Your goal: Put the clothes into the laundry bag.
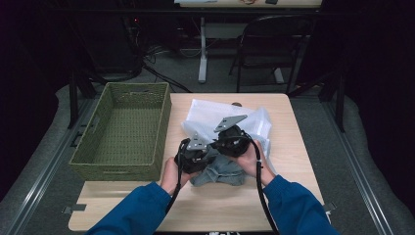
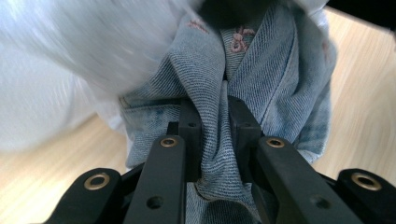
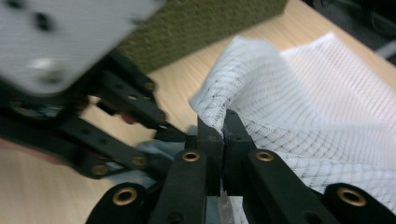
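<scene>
On the pale wooden table (image 1: 293, 147), beside the olive woven basket (image 1: 122, 129), the left gripper (image 2: 214, 122) pinches a fold of the faded blue denim garment (image 2: 275, 84) between near-closed jaws; the right gripper (image 3: 223, 131), jaws clamped tight, holds the edge of the white mesh laundry bag (image 3: 303, 107); the garment sits at the bag's mouth.

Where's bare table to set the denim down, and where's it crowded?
Free: the near strip of table between the sleeves, and the right edge strip beside the mesh bag. The basket is empty inside. Crowded: the middle, where both hand-held grippers, the denim and the bag bunch together.
</scene>
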Available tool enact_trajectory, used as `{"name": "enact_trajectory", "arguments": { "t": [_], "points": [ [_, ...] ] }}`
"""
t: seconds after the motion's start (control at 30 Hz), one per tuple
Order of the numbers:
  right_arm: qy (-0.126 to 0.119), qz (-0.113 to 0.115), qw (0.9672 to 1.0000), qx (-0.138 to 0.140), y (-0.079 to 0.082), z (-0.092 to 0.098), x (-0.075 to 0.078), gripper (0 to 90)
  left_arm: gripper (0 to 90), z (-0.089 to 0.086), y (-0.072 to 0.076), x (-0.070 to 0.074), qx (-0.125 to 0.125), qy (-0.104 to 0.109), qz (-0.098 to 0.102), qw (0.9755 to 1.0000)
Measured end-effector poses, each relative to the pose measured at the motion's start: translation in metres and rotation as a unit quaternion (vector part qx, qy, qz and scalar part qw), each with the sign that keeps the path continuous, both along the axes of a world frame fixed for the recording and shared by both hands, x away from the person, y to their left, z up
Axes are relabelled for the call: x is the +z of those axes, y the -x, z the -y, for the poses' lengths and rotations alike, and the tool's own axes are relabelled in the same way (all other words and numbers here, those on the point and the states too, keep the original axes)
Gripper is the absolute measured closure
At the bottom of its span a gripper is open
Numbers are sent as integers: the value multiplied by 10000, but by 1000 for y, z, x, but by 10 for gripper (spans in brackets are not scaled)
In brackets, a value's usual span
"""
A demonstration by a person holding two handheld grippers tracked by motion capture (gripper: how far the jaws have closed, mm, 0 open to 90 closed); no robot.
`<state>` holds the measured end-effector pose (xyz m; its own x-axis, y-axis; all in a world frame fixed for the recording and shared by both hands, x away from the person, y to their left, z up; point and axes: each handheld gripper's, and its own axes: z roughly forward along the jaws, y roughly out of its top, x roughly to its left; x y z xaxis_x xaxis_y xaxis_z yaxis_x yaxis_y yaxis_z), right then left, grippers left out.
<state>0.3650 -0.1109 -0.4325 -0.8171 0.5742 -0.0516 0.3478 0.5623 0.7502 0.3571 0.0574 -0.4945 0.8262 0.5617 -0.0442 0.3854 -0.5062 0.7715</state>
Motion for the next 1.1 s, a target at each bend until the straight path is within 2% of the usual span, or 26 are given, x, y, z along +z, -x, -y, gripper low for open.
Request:
{"name": "enact_trajectory", "arguments": {
  "t": [0.07,0.17,0.33,0.43,0.57,0.6,0.63,0.67,0.7,0.8,0.9,1.03,1.07,1.1],
  "points": [
    [-79,95,9998,141,5,-2,4,890,789,1,1,5,-15,44,118,9999],
    [-74,177,9998,22,5,-3,4,890,789,8,8,8,-159,-34,248,9996],
    [31,-175,9998,-131,0,5,-7,890,786,4,-1,3,35,-79,226,9997],
    [248,-348,9989,-196,5,11,-16,890,777,-1,-9,-2,38,-93,5,9999],
    [321,-465,9978,-335,1,19,-24,890,712,-5,-14,-7,-35,-107,-171,9998],
    [355,-523,9973,-363,-2,19,-28,891,635,-7,-15,-9,-115,-155,-287,9994],
    [355,-523,9973,-363,-2,19,-28,891,584,-7,-15,-9,-115,-155,-287,9994],
    [360,-545,9972,-357,-3,19,-30,891,584,-7,-15,-10,-141,-161,-324,9992],
    [390,-556,9971,-347,-4,19,-32,891,512,-8,-15,-11,-173,-230,-375,9989],
    [411,-601,9967,-358,-5,18,-35,891,374,-14,-11,-12,-251,-326,-497,9979],
    [401,-587,9969,-349,-5,18,-35,891,301,-23,-4,-11,-198,-359,-633,9972],
    [396,-581,9969,-353,-6,18,-35,891,300,-28,6,-17,-207,-475,-783,9956],
    [397,-575,9969,-356,-6,17,-35,891,328,-27,8,-22,-238,-524,-822,9949],
    [387,-580,9969,-369,-6,17,-35,891,360,-26,9,-27,-163,-580,-786,9951]
  ]
}}
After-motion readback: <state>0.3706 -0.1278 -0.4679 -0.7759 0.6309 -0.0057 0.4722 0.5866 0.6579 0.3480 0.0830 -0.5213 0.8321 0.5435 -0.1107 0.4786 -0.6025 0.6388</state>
